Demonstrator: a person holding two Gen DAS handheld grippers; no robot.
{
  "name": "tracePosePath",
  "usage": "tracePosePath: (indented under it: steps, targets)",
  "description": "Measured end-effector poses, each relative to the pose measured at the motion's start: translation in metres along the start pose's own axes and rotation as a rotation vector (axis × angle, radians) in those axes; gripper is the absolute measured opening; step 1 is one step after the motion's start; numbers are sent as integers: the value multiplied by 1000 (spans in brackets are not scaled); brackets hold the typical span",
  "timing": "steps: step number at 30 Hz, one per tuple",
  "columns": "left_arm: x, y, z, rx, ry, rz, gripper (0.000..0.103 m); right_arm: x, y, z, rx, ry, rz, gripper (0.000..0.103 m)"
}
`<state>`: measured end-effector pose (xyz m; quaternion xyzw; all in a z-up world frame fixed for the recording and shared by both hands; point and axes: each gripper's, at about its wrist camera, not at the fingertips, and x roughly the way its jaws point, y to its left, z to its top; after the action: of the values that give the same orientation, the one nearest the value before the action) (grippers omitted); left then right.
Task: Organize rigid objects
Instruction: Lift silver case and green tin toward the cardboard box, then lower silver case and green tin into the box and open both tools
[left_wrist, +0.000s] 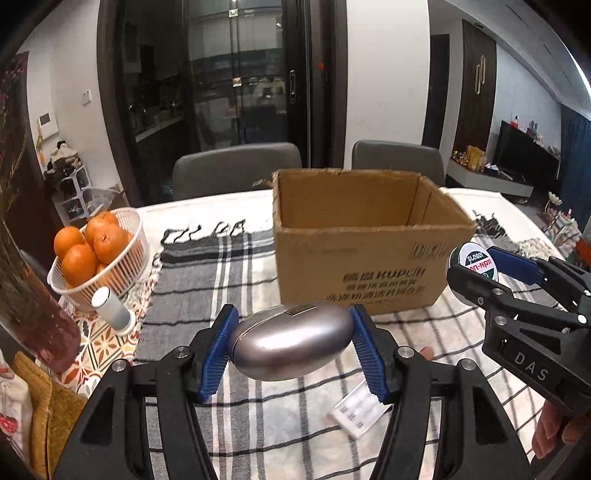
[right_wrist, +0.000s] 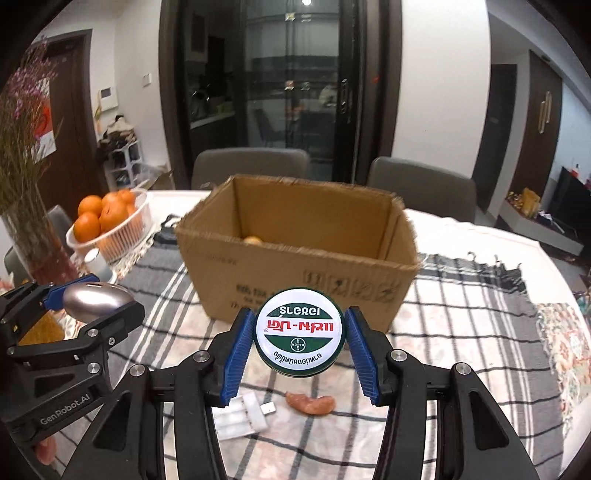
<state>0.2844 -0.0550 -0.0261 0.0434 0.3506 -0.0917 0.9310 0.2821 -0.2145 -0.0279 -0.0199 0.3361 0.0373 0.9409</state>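
Note:
My left gripper (left_wrist: 293, 341) is shut on a silver egg-shaped case (left_wrist: 291, 341) and holds it above the checked cloth, in front of the open cardboard box (left_wrist: 354, 266). It also shows in the right wrist view (right_wrist: 96, 301). My right gripper (right_wrist: 300, 334) is shut on a round green-and-white tin (right_wrist: 300, 332) and holds it in front of the box (right_wrist: 295, 266). The tin shows at the right of the left wrist view (left_wrist: 474, 264). A yellowish round thing (right_wrist: 253, 240) lies inside the box.
A white basket of oranges (left_wrist: 98, 251) and a white cylinder (left_wrist: 112, 310) stand at the left, next to a glass vase (left_wrist: 33, 314). A white USB device (right_wrist: 245, 415) and an orange segment (right_wrist: 310, 403) lie on the cloth. Two grey chairs (left_wrist: 236, 168) stand behind the table.

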Motion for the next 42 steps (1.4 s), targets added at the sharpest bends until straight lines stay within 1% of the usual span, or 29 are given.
tracePosePath:
  steps: [6, 13, 18, 28, 36, 42]
  targets:
    - [-13, -8, 18, 9, -33, -23, 61, -21, -6, 14, 20, -38, -14, 51]
    - [-21, -16, 42, 26, -32, -60, 61, -38, -17, 30, 55, -75, -23, 51]
    - [-22, -23, 61, 55, -48, -58, 61, -43, -27, 41, 82, -81, -19, 51]
    - [-10, -28, 94, 73, -45, -77, 61, -36, -38, 69, 83, -89, -23, 51]
    - [16, -26, 120, 71, -16, -75, 61, -16, -42, 95, 74, -74, -13, 51]
    - [39, -24, 133, 68, 16, -88, 61, 5, -44, 107, 72, -38, -5, 51]
